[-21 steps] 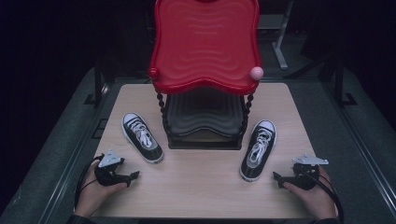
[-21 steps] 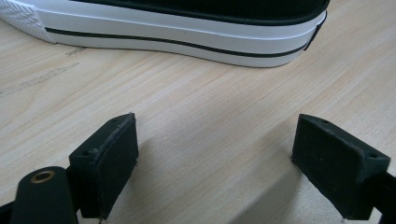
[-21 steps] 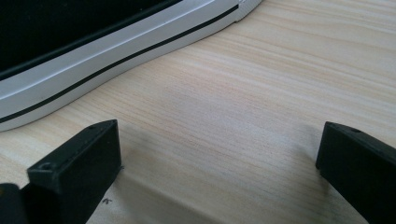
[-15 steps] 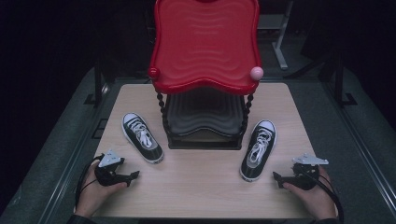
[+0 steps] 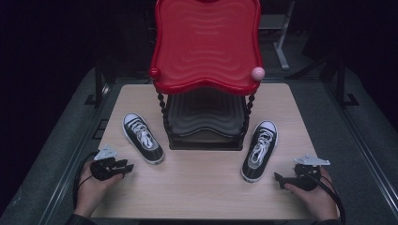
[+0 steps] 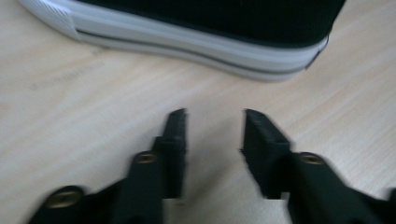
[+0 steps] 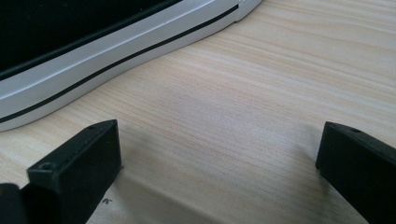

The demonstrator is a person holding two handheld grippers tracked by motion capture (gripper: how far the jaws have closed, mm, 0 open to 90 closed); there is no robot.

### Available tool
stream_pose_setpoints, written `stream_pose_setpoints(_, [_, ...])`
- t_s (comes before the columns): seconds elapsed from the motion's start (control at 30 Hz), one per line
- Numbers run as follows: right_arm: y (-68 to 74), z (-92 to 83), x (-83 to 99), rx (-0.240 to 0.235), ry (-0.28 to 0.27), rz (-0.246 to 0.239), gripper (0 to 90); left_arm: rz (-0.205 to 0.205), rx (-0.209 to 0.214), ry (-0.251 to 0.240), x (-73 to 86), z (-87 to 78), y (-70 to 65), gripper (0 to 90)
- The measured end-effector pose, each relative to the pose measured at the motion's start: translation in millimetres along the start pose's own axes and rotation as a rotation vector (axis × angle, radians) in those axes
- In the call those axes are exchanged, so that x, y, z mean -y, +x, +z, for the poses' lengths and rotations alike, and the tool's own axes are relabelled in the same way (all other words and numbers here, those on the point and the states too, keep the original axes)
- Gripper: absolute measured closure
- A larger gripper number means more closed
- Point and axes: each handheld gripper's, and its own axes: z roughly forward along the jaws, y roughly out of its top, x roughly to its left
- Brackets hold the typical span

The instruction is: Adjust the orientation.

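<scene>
A dark room surrounds our pale wooden counter (image 5: 202,187), where a red two-tier stand (image 5: 206,47) rises at the middle. Our left gripper (image 5: 127,166) rests near the left sneaker (image 5: 142,137), jaws narrowly parted with nothing between them. Our right gripper (image 5: 278,178) sits just beside the right sneaker (image 5: 259,150), jaws spread wide and empty. Both sneakers lie flat, flanking the stand.

Almost nothing differs from the earlier high views. The left tool (image 5: 126,167), at the lower left of the frame, sits a touch lower and closer to the table's near edge than before, and its jaws stand apart with nothing between them.
</scene>
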Motion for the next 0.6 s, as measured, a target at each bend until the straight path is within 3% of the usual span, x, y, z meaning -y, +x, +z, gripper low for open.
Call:
stream_pose_setpoints(0.03, [0.0,0.0,0.0,0.0,0.0,0.0,0.0,-0.016,-0.018,0.003,-6.6,-1.8,4.7,75.7])
stream_pose_setpoints(0.17, [0.0,0.0,0.0,0.0,0.0,0.0,0.0,-0.035,-0.025,-0.003,-19.9,-5.7,16.4,89.9])
stream_pose_setpoints(0.33, [-0.2,0.1,-0.1,0.0,0.0,0.0,0.0,-0.054,-0.031,-0.004,-38.4,-7.6,28.9,90.0])
stream_pose_setpoints(0.37, [-0.3,0.1,-0.1,-0.001,0.0,0.0,0.0,-0.06,-0.037,-0.011,-49.8,-7.8,35.1,90.0])
stream_pose_setpoints(0.47, [-0.3,0.2,-0.1,-0.001,0.0,0.0,0.0,-0.061,-0.049,-0.015,-61.6,-7.5,41.4,90.0])
stream_pose_setpoints(0.6, [-0.7,0.2,-0.3,-0.002,0.001,-0.001,0.0,-0.081,-0.085,-0.025,-87.0,-0.2,60.6,90.0])
